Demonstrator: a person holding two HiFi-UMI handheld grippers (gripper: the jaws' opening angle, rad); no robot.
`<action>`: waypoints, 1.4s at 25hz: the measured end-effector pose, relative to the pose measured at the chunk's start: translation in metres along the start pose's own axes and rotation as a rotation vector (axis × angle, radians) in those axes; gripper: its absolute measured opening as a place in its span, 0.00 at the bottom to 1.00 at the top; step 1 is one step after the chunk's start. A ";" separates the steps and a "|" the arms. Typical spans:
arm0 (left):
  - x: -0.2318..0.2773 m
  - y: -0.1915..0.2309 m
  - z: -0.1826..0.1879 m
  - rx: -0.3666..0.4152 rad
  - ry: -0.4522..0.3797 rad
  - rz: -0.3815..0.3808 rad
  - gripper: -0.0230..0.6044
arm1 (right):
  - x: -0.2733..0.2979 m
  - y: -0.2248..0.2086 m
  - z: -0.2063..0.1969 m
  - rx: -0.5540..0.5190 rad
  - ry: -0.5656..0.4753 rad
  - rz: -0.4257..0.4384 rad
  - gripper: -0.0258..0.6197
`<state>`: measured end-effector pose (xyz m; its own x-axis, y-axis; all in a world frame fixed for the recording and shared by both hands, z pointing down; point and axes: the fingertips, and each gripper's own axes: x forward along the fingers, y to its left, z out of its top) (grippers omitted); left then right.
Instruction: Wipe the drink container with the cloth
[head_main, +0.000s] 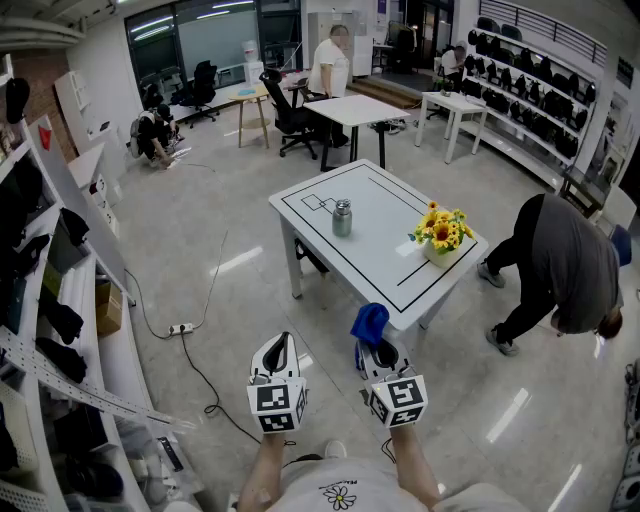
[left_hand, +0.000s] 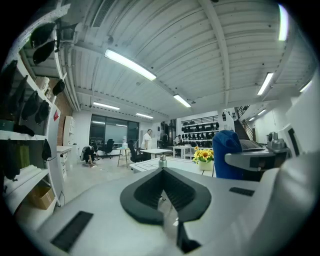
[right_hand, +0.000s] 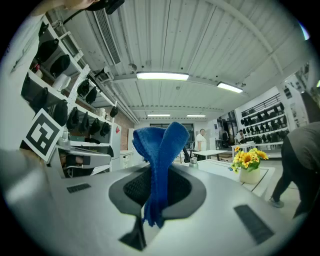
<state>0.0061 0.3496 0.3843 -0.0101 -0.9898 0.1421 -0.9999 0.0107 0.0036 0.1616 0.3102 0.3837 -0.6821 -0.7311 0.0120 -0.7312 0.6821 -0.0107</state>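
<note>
The white bench has black lines drawn on it. A small silver bottle stands upright on its far left part. A pot of yellow flowers stands by the right edge, well apart from the bottle.

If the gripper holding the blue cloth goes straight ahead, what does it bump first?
Probably the white table, near its closest corner. If the right gripper rides above the top, the metal bottle comes next. Depth is hard to judge.
</note>
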 end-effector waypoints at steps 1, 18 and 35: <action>0.000 0.000 0.000 0.003 0.002 -0.002 0.03 | 0.001 0.001 0.000 0.004 0.002 -0.001 0.10; 0.030 0.002 0.000 0.000 0.004 -0.003 0.03 | 0.027 -0.011 -0.018 0.059 0.014 0.040 0.11; 0.252 0.068 0.049 0.002 -0.045 -0.104 0.03 | 0.218 -0.096 0.011 0.027 -0.043 0.009 0.10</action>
<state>-0.0643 0.0943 0.3723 0.0931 -0.9910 0.0960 -0.9956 -0.0922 0.0137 0.0830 0.0855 0.3768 -0.6879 -0.7252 -0.0314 -0.7242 0.6886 -0.0379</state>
